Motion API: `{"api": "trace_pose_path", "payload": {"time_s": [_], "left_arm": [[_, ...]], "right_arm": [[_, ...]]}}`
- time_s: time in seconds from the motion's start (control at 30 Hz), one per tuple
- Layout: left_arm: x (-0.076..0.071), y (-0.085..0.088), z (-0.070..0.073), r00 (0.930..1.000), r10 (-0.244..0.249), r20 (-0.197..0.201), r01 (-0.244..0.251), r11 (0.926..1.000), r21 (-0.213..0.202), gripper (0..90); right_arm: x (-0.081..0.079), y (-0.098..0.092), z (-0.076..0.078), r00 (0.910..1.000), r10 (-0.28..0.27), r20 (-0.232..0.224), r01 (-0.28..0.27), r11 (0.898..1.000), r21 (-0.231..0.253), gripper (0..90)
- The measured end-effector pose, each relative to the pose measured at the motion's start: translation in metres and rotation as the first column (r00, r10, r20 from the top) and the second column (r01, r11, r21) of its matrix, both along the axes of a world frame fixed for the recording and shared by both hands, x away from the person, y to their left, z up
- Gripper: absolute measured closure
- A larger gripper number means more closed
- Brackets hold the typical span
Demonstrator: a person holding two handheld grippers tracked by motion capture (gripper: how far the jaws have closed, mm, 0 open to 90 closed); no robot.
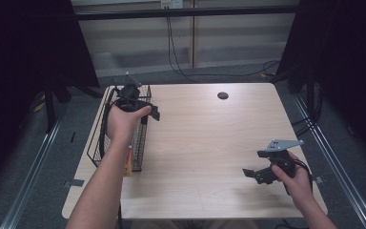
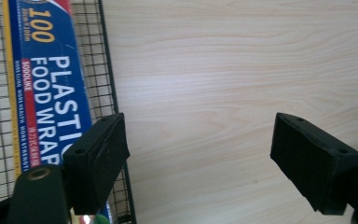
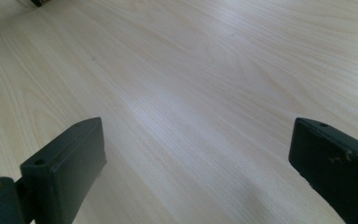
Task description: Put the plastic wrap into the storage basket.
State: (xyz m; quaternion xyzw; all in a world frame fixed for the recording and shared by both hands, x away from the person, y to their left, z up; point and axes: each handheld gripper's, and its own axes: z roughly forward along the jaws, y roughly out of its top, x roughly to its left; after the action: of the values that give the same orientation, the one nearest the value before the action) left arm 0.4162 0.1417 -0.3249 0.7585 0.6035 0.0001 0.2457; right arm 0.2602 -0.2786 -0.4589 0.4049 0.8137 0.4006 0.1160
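Looks basically done: the plastic food wrap box [image 2: 51, 93] lies inside the wire basket [image 1: 140, 138] at the table's [image 1: 209, 143] 9 o'clock edge, left gripper [image 1: 153, 113] above it with jaws spread and empty, right gripper [image 1: 249, 173] idling at 4 o'clock, jaws also wide apart.

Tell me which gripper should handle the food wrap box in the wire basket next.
Left, most likely. The left gripper hovers by the wire basket with open jaws, and its own view shows the food wrap box lying in the basket right beside it. The right gripper sits at the table's opposite, near corner.
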Motion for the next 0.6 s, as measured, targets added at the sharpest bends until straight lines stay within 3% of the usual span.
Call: {"api": "trace_pose_path", "payload": {"time_s": [0.3,0.47,0.6], "left_arm": [[-0.011,-0.022,-0.002,0.9968,-0.076,0.026,0.077,0.9969,-0.019,17.3],[-0.015,-0.029,-0.007,0.9948,-0.098,0.026,0.100,0.9934,-0.058,17.1],[-0.021,-0.039,-0.012,0.9914,-0.126,0.038,0.128,0.9898,-0.063,16.4]], "right_arm": [[0.000,0.000,0.000,1.0000,0.004,-0.002,-0.004,1.000,0.000,3.6],[0.000,0.000,0.000,1.0000,0.003,-0.005,-0.003,1.000,-0.002,3.6],[0.002,0.000,-0.002,1.0000,0.002,-0.005,-0.002,1.000,-0.006,3.6]]}}
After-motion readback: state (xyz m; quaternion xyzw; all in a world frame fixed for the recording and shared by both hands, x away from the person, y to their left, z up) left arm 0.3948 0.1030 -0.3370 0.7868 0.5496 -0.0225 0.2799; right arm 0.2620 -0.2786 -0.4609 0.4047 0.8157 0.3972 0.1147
